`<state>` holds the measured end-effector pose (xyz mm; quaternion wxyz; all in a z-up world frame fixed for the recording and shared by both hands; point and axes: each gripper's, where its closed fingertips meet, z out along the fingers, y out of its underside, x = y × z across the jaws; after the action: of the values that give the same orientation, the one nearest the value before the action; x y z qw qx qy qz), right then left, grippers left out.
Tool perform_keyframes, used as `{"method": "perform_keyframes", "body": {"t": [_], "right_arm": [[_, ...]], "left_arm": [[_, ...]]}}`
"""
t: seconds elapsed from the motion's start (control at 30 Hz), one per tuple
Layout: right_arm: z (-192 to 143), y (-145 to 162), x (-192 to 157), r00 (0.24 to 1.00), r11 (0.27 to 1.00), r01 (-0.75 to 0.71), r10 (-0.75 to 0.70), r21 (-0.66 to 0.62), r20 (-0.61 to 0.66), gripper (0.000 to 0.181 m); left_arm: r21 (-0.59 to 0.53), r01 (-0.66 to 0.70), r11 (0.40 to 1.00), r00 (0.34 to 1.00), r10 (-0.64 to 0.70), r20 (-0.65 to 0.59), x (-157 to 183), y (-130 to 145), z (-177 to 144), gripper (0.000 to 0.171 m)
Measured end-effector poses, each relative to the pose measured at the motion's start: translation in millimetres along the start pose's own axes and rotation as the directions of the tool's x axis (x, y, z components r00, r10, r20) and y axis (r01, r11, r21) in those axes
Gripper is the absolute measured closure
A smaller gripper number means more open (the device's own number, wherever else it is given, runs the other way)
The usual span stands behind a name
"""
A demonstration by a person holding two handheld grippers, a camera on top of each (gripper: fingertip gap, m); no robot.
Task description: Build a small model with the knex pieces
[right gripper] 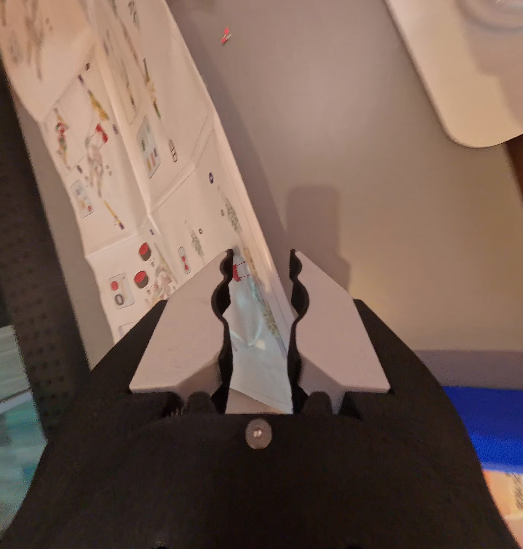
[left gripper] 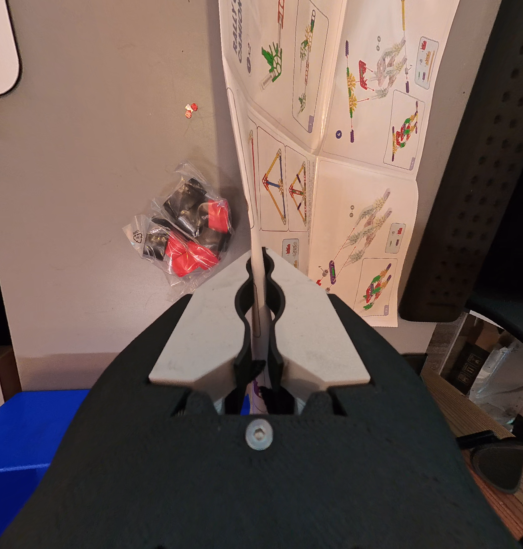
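Note:
A large folded instruction sheet [left gripper: 343, 118] with coloured building diagrams is held up over the grey table [left gripper: 91, 148]. My left gripper [left gripper: 263, 252] is shut on the sheet's left edge, and the paper runs up between its grey fingers. In the right wrist view the same sheet [right gripper: 129, 148] slopes up to the left. My right gripper [right gripper: 261, 255] is open, with a lower fold of the sheet lying between its fingers against the left one. A clear plastic bag of red and black parts [left gripper: 189, 225] lies on the table left of the left gripper.
A small red scrap [left gripper: 191, 110] lies on the table beyond the bag and also shows in the right wrist view [right gripper: 225, 35]. A black perforated panel [left gripper: 486, 178] stands at the right. A blue bin [left gripper: 22, 430] sits low left. A white rounded object [right gripper: 468, 74] lies far right. Tip to tip, the grippers are about 35 cm apart. From the left gripper's tips to the small red scrap [left gripper: 191, 110] is close to 20 cm. The right camera catches it too, in the right wrist view [right gripper: 225, 36].

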<state>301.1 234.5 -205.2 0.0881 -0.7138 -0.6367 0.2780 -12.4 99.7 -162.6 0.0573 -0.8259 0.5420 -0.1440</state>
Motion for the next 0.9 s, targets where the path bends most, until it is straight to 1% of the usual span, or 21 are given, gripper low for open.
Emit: {"method": "perform_keyframes", "body": {"t": [0.07, 0.1, 0.13, 0.17, 0.2, 0.3, 0.37, 0.47, 0.57, 0.67, 0.73, 0.8, 0.9], "right_arm": [[6, 6, -8, 0.996, 0.999, -0.011, 0.013, -0.032, 0.084, 0.153], [7, 8, -11, 0.993, 0.999, -0.010, 0.015, -0.047, 0.116, 0.161], [7, 10, -13, 0.991, 0.999, -0.004, 0.010, -0.050, 0.137, 0.165], [7, 10, -16, 0.988, 0.999, 0.003, 0.005, -0.049, 0.155, 0.177], [5, 10, -18, 0.986, 0.999, 0.007, 0.001, -0.047, 0.168, 0.181], [-5, 9, -28, 0.980, 0.999, 0.019, -0.010, -0.044, 0.199, 0.181], [-16, 8, -38, 0.977, 0.998, 0.035, -0.024, -0.048, 0.213, 0.181], [-40, 4, -57, 0.972, 0.995, 0.083, -0.071, -0.047, 0.225, 0.181], [-69, -4, -74, 0.968, 0.990, 0.133, -0.119, -0.045, 0.221, 0.181], [-102, -17, -85, 0.967, 0.982, 0.185, -0.175, -0.040, 0.182, 0.181], [-125, -30, -87, 0.967, 0.977, 0.212, -0.206, -0.025, 0.148, 0.181], [-149, -43, -87, 0.966, 0.972, 0.234, -0.231, -0.013, 0.112, 0.181], [-181, -63, -79, 0.967, 0.968, 0.252, -0.252, 0.000, 0.043, 0.181]], "left_arm": [[-0.003, 0.006, 1.000, 1.000, -0.006, 0.005, -1, 1, -1, 0.171], [-0.004, 0.009, 1.000, 1.000, -0.009, 0.007, -1, 1, -1, 0.171], [-0.003, 0.014, 1.000, 1.000, -0.014, 0.004, -1, 2, -1, 0.171], [-0.002, 0.017, 1.000, 1.000, -0.017, 0.008, -1, 2, -2, 0.171], [0.005, 0.023, 1.000, 1.000, -0.023, 0.003, 0, 2, -3, 0.171], [0.020, 0.033, 0.999, 0.999, -0.033, -0.004, 3, 0, -8, 0.171], [0.029, 0.034, 0.999, 0.999, -0.033, -0.024, 10, -3, -14, 0.171], [0.032, 0.018, 0.999, 0.999, -0.017, -0.041, 27, -8, -29, 0.171], [0.043, -0.001, 0.999, 0.999, 0.003, -0.045, 45, -17, -51, 0.171], [0.059, -0.023, 0.998, 1.000, 0.023, -0.009, 55, -28, -79, 0.171], [0.073, -0.034, 0.997, 0.998, 0.031, 0.046, 54, -37, -100, 0.171], [0.095, -0.044, 0.994, 0.996, 0.037, 0.077, 53, -47, -122, 0.171], [0.130, -0.047, 0.990, 0.989, 0.028, 0.145, 39, -61, -153, 0.171]]}}
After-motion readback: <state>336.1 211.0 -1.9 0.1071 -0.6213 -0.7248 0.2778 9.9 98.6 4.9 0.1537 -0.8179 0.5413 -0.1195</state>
